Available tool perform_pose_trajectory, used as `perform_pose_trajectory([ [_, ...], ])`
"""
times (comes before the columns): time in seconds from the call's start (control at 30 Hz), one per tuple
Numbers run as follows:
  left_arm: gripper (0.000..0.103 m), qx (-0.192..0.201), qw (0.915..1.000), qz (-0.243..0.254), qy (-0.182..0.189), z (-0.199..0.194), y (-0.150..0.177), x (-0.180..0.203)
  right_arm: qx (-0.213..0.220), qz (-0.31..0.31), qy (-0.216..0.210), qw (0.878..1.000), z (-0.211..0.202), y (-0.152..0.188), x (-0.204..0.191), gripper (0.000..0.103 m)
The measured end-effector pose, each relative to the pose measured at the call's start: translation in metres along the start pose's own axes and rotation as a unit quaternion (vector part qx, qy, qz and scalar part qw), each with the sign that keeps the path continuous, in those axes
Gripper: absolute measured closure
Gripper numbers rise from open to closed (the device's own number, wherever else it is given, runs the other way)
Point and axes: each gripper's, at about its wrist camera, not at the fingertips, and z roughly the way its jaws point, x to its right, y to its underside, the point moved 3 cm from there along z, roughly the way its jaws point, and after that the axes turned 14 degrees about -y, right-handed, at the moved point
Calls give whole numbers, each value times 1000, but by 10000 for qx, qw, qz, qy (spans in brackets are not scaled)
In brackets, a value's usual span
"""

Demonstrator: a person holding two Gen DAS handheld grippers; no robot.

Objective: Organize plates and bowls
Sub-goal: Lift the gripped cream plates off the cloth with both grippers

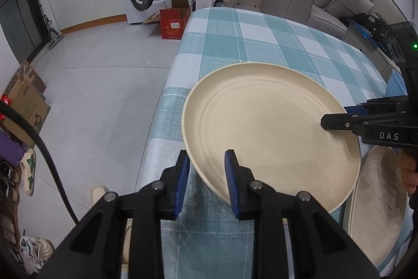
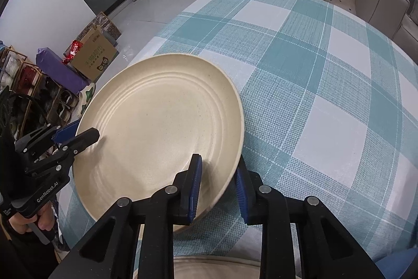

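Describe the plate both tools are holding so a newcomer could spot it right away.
Find the table with the blue-and-white checked cloth. At its near edge is a round cream plate with ridged rings, gripped at opposite rims by the left tool and right tool. The second cream plate beside it is ungripped.

Two handheld grippers, the left gripper (image 1: 206,181) and the right gripper (image 2: 218,190), share a build: black angular plastic frames, silver round screws at the joints, ribbed blue pads lining the fingers. One body reads "DAS", the other "GenRobot.AI"; a green light glows on the right unit.
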Motion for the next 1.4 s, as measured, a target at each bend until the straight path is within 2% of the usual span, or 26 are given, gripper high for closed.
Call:
perform_pose_trajectory([
  [0.47,77,184,9998,37,-5,-15,-1,6,202,-147,106,9996,-17,8,-6,78],
  [1.4,77,793,9968,103,-27,-73,-10,16,882,-422,368,9945,-88,32,-35,78],
])
